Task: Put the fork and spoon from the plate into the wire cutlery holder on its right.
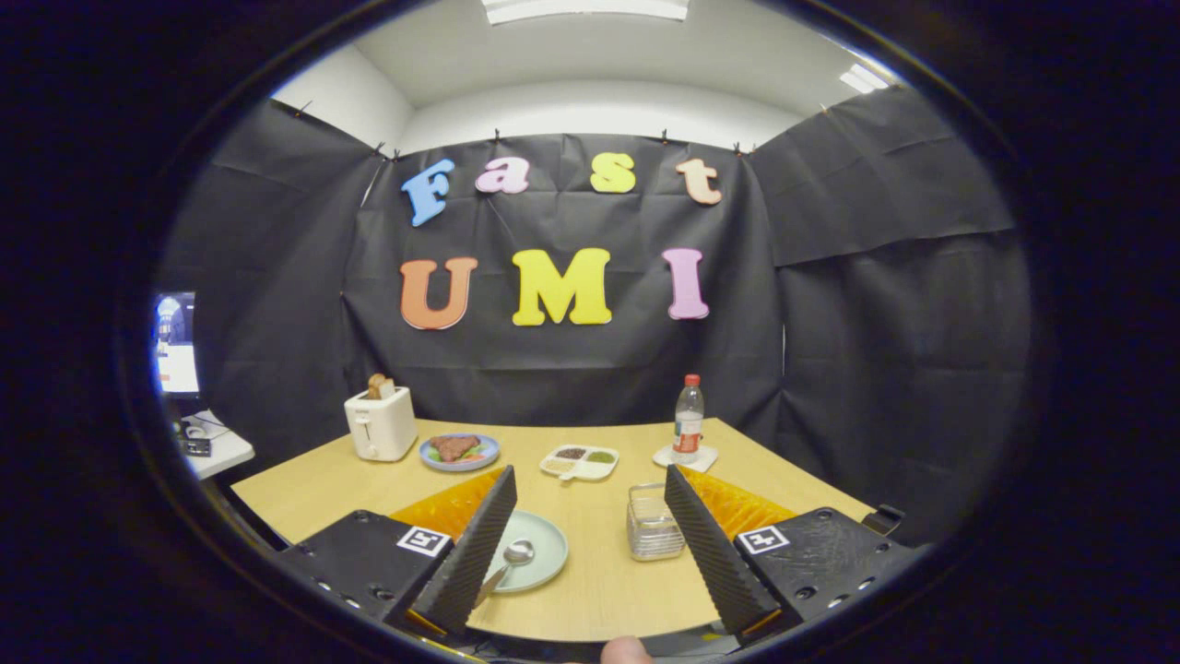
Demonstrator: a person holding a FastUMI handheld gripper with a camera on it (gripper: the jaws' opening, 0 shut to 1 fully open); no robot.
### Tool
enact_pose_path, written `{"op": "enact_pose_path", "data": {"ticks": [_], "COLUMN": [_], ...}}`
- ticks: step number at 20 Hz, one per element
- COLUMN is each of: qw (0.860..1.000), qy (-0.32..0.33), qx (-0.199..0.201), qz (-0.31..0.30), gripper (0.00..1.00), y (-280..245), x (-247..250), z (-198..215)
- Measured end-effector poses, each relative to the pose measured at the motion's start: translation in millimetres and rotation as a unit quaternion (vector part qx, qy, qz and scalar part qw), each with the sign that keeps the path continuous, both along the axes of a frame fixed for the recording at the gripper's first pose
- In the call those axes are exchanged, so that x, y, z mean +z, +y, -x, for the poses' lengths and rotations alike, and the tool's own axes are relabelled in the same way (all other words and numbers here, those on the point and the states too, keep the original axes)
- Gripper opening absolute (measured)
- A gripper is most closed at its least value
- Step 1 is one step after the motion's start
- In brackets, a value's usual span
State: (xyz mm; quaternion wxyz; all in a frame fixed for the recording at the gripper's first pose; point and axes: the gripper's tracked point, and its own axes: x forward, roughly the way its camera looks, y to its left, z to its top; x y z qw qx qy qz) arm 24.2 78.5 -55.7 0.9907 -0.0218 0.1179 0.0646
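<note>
Your spoon [510,559] lies on the plate [544,544], its shiny rounded bowl near the plate's middle and its thin metal handle running back toward the left finger, which covers the plate's near-left edge. You cannot make out the fork from here; the left finger may be hiding it. The plate is a round, smooth, pale green dish lying flat on the light wooden table [599,590].

Just to the plate's right stands the wire cutlery holder [654,524], a small boxy basket of thin silvery mesh, open at the top, with its right side partly behind the right finger.

Your gripper [590,544] hangs above the near edge of the table with its fingers spread wide and nothing between them but bare tabletop; their inner faces are ridged. The plate sits by the left finger and the holder by the right one.

Beyond these, you have a white divided dish [579,461] with dark and green fillings, a blue plate of food [459,451], and a white toaster [380,422] with bread standing in its slots. A clear plastic bottle [688,420] with a red cap stands on a pale square coaster [686,457] at the far right. None of these lies between the plate and the holder.
</note>
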Motion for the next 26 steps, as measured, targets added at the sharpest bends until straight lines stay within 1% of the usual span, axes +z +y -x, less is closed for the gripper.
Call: {"op": "enact_pose_path", "data": {"ticks": [5,9,12,16,18,23,24,26], "qw": [0.997,0.99,0.981,0.963,0.956,0.941,0.938,0.937], "qy": [0.074,0.14,0.191,0.265,0.288,0.333,0.341,0.342], "qx": [0.011,0.017,0.026,0.033,0.037,0.041,0.04,0.036], "qz": [0.009,0.014,0.023,0.029,0.038,0.046,0.046,0.055], "gripper": [0.97,0.97,0.97,0.97,0.95,0.94,0.92,0.79], "y": [23,43,58,77,84,99,102,100], "x": [-46,-83,-108,-146,-160,-190,-194,-197], "z": [-20,-35,-43,-45,-43,-38,-37,-38]}}
